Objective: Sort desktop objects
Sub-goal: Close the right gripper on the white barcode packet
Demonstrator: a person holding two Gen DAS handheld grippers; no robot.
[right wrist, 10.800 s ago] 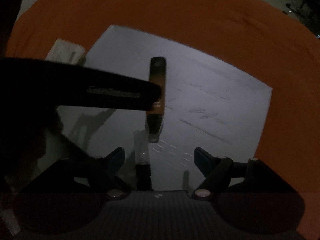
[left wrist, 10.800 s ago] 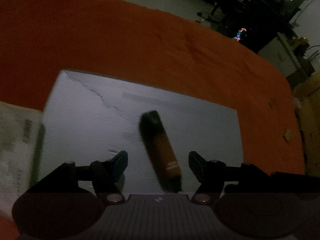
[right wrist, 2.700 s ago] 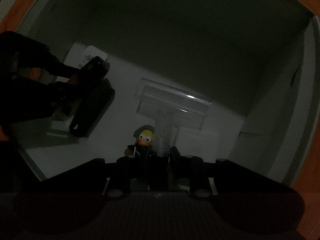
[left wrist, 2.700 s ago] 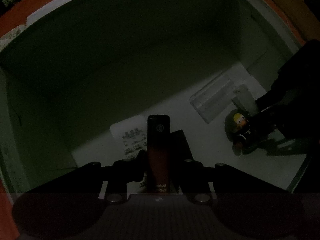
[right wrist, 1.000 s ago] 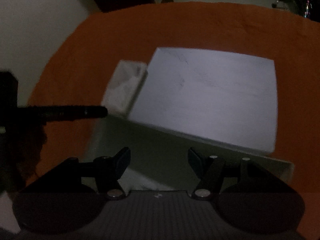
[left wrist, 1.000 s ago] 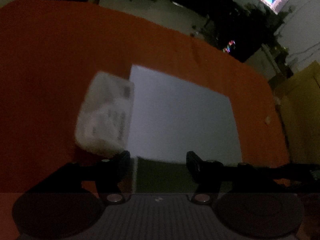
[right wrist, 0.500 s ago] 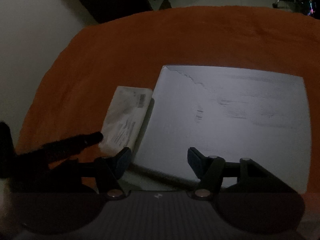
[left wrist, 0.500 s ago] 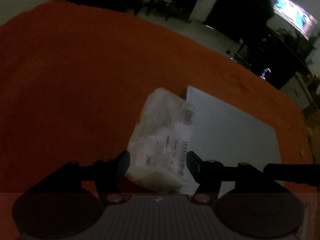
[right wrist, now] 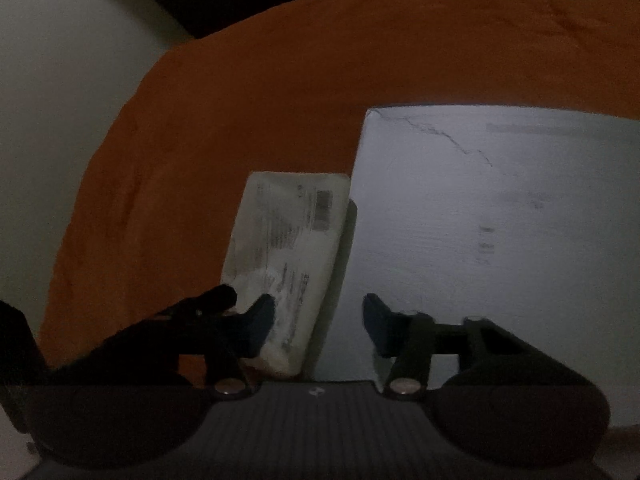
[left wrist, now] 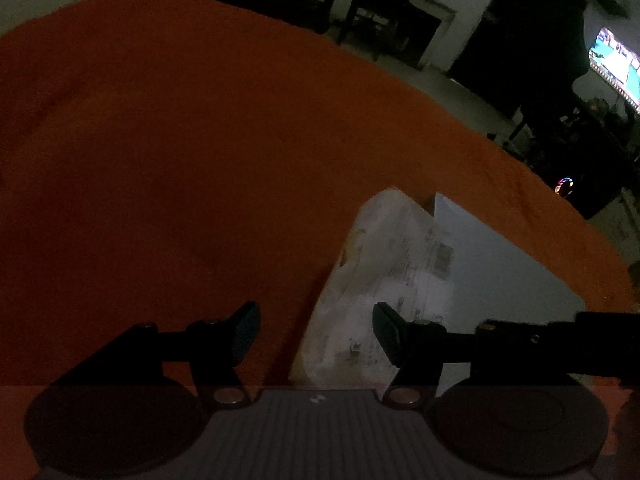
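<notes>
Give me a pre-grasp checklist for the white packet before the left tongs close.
1. Packet lying flat on orange cloth, beside white lid: ok.
2. Left tongs open: ok.
3. Packet centred between left fingers: not ok, it sits under the right-hand one.
4. Right tongs clear of packet: not ok, closing with nothing gripped, one finger over its near end.
5. Packet touching lid: cannot tell.

Both wrist cameras look steeply down from close above the orange tablecloth (left wrist: 168,168), sharing the white packet (right wrist: 288,248) beside the grey board (right wrist: 500,220).
</notes>
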